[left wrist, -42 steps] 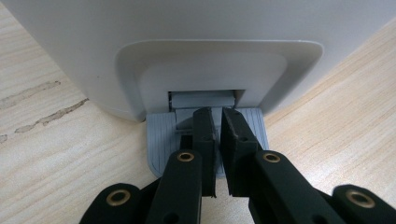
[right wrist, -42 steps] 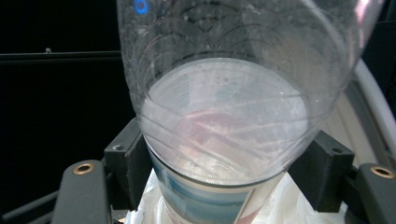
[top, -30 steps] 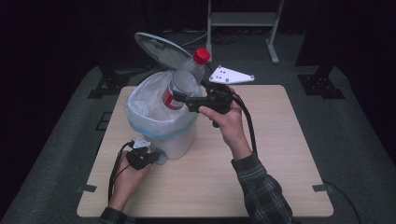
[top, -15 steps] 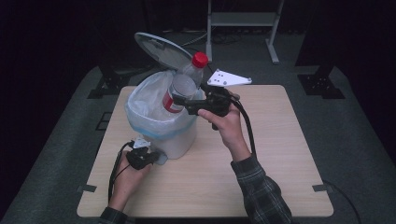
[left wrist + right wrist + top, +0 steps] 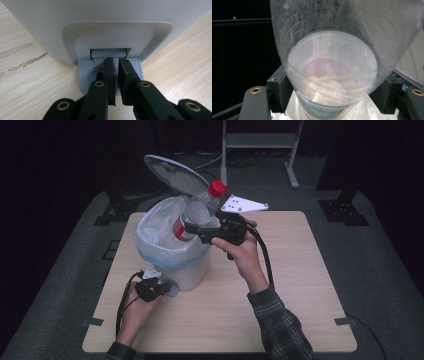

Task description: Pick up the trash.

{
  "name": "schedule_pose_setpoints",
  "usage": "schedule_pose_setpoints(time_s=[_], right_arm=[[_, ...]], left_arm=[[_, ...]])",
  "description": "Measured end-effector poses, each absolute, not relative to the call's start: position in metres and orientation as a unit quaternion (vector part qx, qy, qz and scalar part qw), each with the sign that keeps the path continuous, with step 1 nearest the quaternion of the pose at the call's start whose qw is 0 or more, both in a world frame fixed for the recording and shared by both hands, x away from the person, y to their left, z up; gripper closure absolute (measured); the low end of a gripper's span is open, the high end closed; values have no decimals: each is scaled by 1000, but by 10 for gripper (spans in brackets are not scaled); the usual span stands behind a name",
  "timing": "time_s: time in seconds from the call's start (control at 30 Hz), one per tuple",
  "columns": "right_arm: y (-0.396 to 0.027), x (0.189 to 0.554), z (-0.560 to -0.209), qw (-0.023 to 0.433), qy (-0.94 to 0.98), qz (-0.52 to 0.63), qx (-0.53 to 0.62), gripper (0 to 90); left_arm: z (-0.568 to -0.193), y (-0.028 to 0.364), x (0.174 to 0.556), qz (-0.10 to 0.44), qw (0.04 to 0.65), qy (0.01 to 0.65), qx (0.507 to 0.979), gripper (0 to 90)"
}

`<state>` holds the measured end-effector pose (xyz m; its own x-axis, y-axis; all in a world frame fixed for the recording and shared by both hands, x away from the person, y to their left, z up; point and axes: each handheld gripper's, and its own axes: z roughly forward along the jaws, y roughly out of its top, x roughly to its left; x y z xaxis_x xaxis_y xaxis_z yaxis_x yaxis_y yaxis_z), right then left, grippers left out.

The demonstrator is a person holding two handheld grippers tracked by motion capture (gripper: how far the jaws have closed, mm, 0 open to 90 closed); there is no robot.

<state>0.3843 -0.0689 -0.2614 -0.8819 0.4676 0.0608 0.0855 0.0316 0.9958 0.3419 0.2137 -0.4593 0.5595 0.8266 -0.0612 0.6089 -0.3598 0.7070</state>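
Your left gripper (image 5: 115, 75), jaws pressed together, pins the pedal (image 5: 86, 72); your right gripper (image 5: 200, 231) pinches the plastic bottle (image 5: 197, 215). Tip its base toward seven o'clock into the bin liner (image 5: 150, 227), then release.

Bench (image 5: 295, 285): pale wood-grain top, matt. Bin (image 5: 50, 27): smooth white plastic, soft sheen; pedal (image 5: 86, 72) grey plastic, finely ribbed. Liner bag (image 5: 150, 227): thin, translucent plastic film, crinkled. Bottle (image 5: 197, 215): clear, glossy plastic, ridged wall, red plastic cap (image 5: 217, 187). Jaws of both grippers: matt black plastic with brass-coloured metal rivets.
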Motion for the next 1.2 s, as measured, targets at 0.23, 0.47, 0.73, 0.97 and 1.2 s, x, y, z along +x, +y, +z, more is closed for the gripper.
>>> schedule_pose_setpoints(time_s=[0.23, 0.47, 0.73, 0.97, 1.2], right_arm=[[-69, 383, -261, 134, 704, 667, 203, 274], [-68, 383, -261, 131, 706, 665, 203, 271], [-71, 385, -260, 120, 705, 665, 215, 221], [-73, 384, -260, 122, 704, 666, 215, 221], [-81, 382, -262, 129, 709, 658, 218, 221]], left_arm=[[-459, 214, 342, 154, 352, 443, 810, 846], [-459, 214, 342, 155, 352, 443, 810, 846], [-459, 213, 342, 155, 352, 443, 810, 846], [-459, 214, 342, 156, 352, 443, 810, 846], [-459, 213, 342, 155, 352, 444, 809, 845]])
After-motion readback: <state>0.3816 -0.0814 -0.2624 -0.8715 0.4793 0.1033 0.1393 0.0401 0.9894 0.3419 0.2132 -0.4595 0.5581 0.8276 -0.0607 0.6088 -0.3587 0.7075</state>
